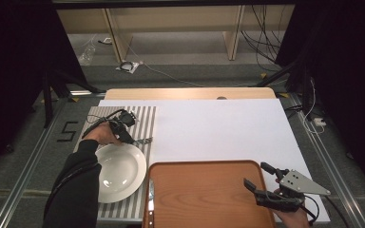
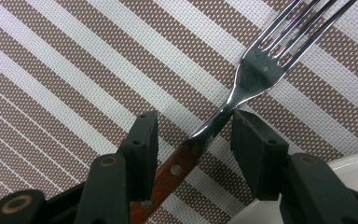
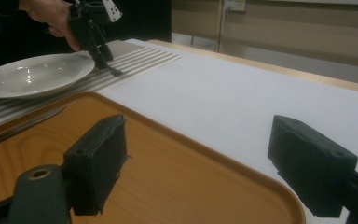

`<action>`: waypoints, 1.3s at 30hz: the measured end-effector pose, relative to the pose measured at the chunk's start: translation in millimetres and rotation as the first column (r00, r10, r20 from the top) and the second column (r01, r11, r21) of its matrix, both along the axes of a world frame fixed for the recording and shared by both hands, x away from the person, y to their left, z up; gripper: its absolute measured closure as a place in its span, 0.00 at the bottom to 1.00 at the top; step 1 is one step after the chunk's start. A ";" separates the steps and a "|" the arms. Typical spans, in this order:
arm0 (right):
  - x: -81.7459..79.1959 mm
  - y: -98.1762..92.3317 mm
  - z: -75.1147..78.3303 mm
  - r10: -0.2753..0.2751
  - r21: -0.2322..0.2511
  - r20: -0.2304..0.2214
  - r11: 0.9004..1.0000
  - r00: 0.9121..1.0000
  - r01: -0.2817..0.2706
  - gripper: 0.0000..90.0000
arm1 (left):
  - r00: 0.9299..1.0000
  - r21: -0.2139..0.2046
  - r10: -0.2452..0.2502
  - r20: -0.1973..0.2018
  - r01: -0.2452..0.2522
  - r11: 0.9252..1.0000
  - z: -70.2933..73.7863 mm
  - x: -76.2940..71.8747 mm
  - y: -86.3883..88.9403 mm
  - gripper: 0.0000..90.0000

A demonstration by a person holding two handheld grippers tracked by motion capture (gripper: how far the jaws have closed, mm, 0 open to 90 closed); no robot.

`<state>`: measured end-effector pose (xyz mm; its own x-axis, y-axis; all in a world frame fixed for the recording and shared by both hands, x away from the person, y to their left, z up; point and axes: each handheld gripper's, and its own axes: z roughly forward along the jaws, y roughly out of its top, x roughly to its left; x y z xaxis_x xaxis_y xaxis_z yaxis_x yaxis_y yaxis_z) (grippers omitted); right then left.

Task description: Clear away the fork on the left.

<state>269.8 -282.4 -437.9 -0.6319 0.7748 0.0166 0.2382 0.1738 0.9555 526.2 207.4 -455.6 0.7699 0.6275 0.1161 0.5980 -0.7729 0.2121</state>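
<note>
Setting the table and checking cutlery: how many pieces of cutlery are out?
2. A fork lies on the striped placemat beyond the plate, between the left gripper's jaws. A knife lies along the tray's left edge.

Dim surroundings, bright tabletop, slight softness.

plate [image 1: 119,172] beside fork [image 2: 242,88], mat [image 1: 145,118] beyond open

high view looks forward and down over the whole table [image 1: 218,128] from the person's side. left gripper view sits close above the striped placemat [image 2: 74,70], facing down on the fork [image 2: 242,88]. right gripper view looks low and level across the wooden tray [image 3: 177,158]; it shares the white plate [image 3: 32,74] with high view.
</note>
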 end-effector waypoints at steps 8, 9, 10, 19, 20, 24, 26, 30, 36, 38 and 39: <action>0.1 -0.3 0.1 -0.001 -0.004 -0.003 1.000 1.000 0.001 0.23 | 1.000 0.003 0.014 0.017 -0.014 1.000 -0.2 0.6 1.6 0.57; 0.1 -0.4 0.1 -0.002 -0.004 -0.005 1.000 1.000 0.002 0.23 | 1.000 0.005 0.017 0.017 -0.017 1.000 -0.1 0.8 2.4 0.57; 0.1 -0.3 0.0 -0.002 -0.004 -0.004 1.000 1.000 0.002 0.23 | 1.000 0.007 0.018 0.017 -0.019 1.000 0.0 1.0 3.3 0.57; 0.1 -0.4 0.2 -0.003 -0.004 -0.006 1.000 1.000 0.003 0.23 | 1.000 0.026 0.029 0.010 -0.029 0.999 -4.7 1.3 11.4 0.57; 0.1 -0.4 0.1 -0.004 -0.004 -0.005 1.000 1.000 0.004 0.23 | 0.999 0.026 0.031 0.008 -0.031 0.999 -4.6 1.3 12.0 0.57; 0.2 -0.2 0.0 -0.003 -0.005 -0.004 1.000 1.000 0.003 0.23 | 0.999 0.043 0.036 0.005 -0.036 0.998 -4.2 1.7 13.9 0.57; 0.1 -0.3 0.1 -0.002 -0.005 -0.003 1.000 1.000 0.002 0.23 | 0.999 0.040 0.043 0.003 -0.044 0.998 -4.2 2.2 15.7 0.57; 0.2 -0.5 0.0 -0.003 -0.003 -0.001 1.000 1.000 0.003 0.23 | 0.999 0.041 0.048 -0.001 -0.048 0.998 -4.6 2.3 19.0 0.59; 0.2 -0.2 0.2 -0.003 -0.003 -0.004 1.000 1.000 0.003 0.23 | 0.999 0.036 0.051 -0.003 -0.051 0.998 -4.6 1.6 22.3 0.62; 0.2 -0.2 0.1 -0.002 -0.004 -0.004 1.000 1.000 0.002 0.23 | 0.999 0.033 0.052 -0.001 -0.052 0.998 -4.7 1.2 22.5 0.63; 0.1 -0.2 0.1 -0.002 -0.005 -0.004 1.000 1.000 0.002 0.23 | 0.999 0.032 0.052 -0.002 -0.052 0.998 -4.6 1.2 22.5 0.63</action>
